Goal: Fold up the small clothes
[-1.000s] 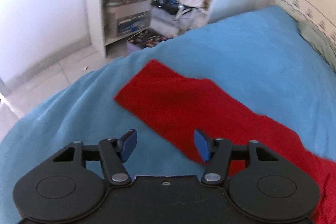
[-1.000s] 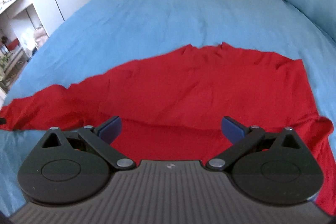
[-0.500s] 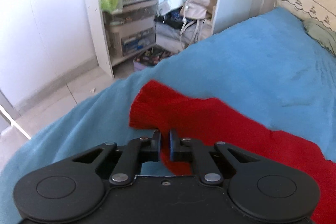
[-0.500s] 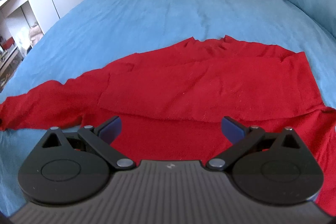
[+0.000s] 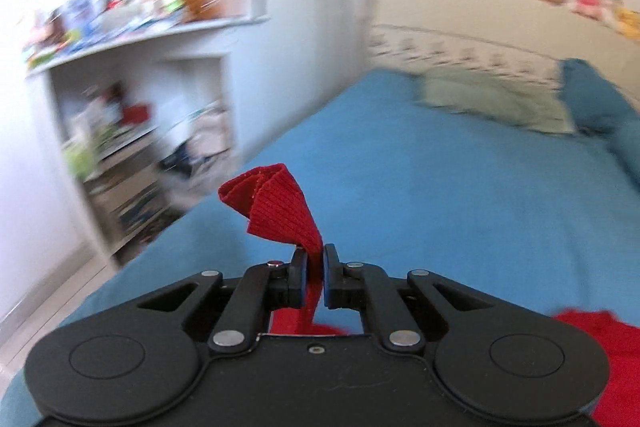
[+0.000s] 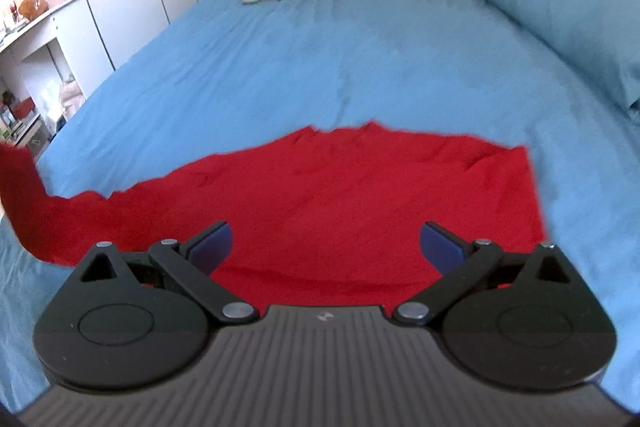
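Left wrist view first: the left gripper [image 5: 315, 263] has its jaws pressed together on the ribbed cuff of the red garment [image 5: 282, 211], and that cuff stands up above the fingertips, lifted clear of the blue bedsheet [image 5: 460, 211]. More red cloth trails down between the fingers and shows again low on the right. Behind it, blurred, a white shelf unit [image 5: 132, 115] stuffed with odds and ends, and a green pillow [image 5: 492, 99] at the head of the bed.

Over to the right wrist view: the right gripper [image 6: 325, 245] hangs with its jaws spread wide, holding nothing, just above the body of the red garment [image 6: 360, 195], which lies spread flat on the blue bedsheet [image 6: 340, 59]. At the far left edge the sleeve rises off the bed. A rolled blue duvet [image 6: 560, 7] lies along the right side
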`<state>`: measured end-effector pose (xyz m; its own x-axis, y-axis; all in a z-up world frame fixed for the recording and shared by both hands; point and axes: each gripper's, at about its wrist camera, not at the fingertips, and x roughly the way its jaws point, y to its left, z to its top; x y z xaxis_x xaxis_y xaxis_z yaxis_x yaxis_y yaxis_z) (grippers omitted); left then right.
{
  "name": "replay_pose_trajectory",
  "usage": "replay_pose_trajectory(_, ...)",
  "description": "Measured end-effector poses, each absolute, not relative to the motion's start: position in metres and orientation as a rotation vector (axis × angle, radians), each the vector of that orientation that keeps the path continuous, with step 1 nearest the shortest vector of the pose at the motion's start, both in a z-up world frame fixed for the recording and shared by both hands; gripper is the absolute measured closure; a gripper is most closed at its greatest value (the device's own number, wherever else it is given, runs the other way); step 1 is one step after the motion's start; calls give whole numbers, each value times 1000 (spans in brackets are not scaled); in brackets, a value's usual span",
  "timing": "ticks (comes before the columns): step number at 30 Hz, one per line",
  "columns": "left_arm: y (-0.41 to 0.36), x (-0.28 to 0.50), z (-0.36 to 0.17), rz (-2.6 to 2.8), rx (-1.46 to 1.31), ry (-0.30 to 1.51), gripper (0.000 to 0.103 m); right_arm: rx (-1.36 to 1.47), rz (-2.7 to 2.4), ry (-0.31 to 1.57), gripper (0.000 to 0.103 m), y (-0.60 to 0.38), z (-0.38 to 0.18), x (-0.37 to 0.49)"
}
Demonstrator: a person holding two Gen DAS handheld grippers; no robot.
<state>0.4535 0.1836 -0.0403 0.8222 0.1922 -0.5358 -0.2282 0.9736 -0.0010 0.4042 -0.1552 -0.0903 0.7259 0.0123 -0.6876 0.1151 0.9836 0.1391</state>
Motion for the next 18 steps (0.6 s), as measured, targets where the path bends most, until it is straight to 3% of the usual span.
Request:
replay_pose_trajectory(8, 21, 441, -33, -92, 37, 544, 96, 174, -87, 712, 0, -234, -69, 391)
replay_pose_trajectory(18, -96, 450, -158, -258, 190, 779, 95, 201, -90, 748, 0, -306, -97, 380)
